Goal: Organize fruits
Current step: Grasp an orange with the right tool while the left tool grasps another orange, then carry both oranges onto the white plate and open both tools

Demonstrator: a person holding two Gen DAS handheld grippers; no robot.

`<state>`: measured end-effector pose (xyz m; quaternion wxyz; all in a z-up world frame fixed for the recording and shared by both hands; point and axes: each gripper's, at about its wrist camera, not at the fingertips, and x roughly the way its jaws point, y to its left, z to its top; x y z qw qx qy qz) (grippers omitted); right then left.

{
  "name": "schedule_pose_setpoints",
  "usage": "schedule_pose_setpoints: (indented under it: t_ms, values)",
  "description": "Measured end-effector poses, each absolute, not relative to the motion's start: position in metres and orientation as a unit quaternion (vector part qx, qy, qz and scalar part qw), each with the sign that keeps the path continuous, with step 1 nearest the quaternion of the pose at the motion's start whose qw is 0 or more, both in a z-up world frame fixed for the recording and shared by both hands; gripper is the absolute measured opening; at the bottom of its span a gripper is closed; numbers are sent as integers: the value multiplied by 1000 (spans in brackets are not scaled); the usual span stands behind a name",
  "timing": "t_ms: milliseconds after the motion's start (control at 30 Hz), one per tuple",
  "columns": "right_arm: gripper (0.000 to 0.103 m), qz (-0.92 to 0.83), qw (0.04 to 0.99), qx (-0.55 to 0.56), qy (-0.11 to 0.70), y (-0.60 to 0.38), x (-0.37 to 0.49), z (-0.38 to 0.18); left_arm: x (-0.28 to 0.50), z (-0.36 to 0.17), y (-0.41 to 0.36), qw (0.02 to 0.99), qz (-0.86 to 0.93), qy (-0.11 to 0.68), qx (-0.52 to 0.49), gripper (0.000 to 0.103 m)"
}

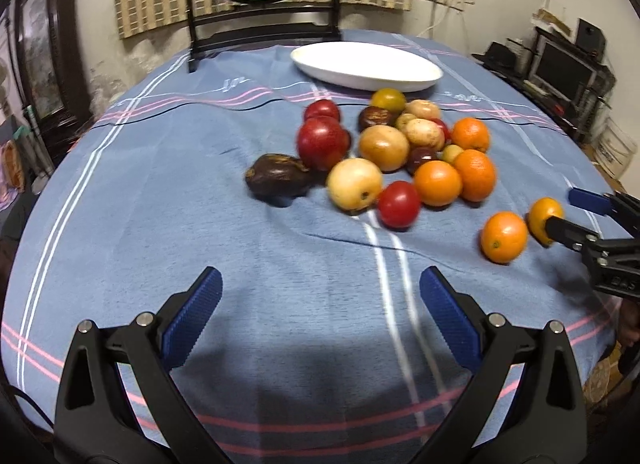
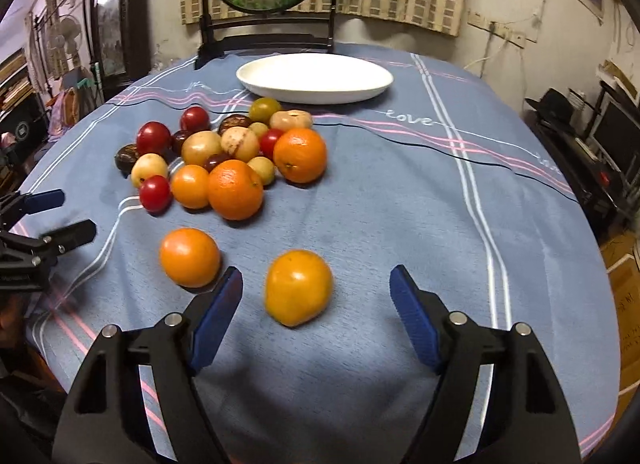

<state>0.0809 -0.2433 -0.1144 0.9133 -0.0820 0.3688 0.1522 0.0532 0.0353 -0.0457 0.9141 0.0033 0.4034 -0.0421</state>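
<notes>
Right wrist: your right tool (image 2: 316,284) is spread around the yellow-orange, smooth round fruit (image 2: 298,287). Firm, probably slick; pinch its widest middle. Left tool (image 1: 320,296) spread, empty.

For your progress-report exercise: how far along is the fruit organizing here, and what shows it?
Barely begun. Done: nothing visible, since the white plate holds no fruit. In hand: the open right gripper is lined up on a yellow-orange fruit lying on the tablecloth, not yet grasped. The left gripper is open and holds nothing. Left: the nearby orange and the whole fruit pile.
</notes>
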Motion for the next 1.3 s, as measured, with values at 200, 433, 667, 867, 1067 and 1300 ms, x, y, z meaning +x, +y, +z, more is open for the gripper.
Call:
schedule_pose_setpoints:
  t_ms: [200,433,667,867,1067,1300]
  values:
    - [61,166,904,-71,388,-240,91,-124,49,-40,21,917,-71,393,20,101]
    - [38,181,905,-44,382,-255,83,-124,49,-34,-2,916,-93,389,32,99]
    - [38,174,917,-2,358,-285,72,-118,69,-34,-58,900,-170,397,64,71]
    - [38,172,918,22,357,-302,72,-119,87,-49,-77,878,-195,432,67,55]
    - [38,184,917,31,353,-303,72,-120,92,-59,-85,867,-198,452,64,50]
    - [38,191,914,28,356,-304,76,-118,98,-61,-84,861,-205,464,46,40]
